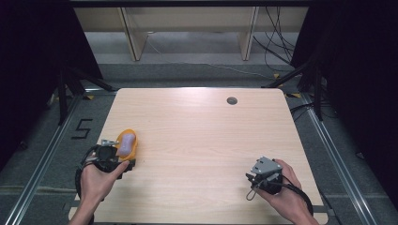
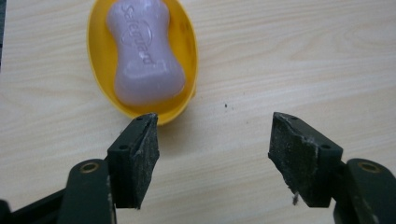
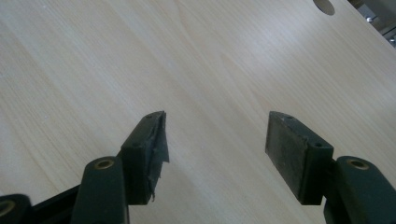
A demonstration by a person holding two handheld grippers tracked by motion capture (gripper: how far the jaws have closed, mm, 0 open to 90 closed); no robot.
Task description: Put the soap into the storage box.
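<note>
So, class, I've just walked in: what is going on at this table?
A person works at a wooden table with a gripper in each hand. The left gripper sits with jaws open just short of a yellow soap dish holding a pale purple bar of soap; nothing is between its jaws. The right gripper rests open over bare wood on the person's right, holding nothing.

Black fingers with brass screws, trailing black cables.

The left gripper sits at the bench's left edge, its 2 fingers spread wide. The right gripper, near the front right corner, is likewise spread.
</note>
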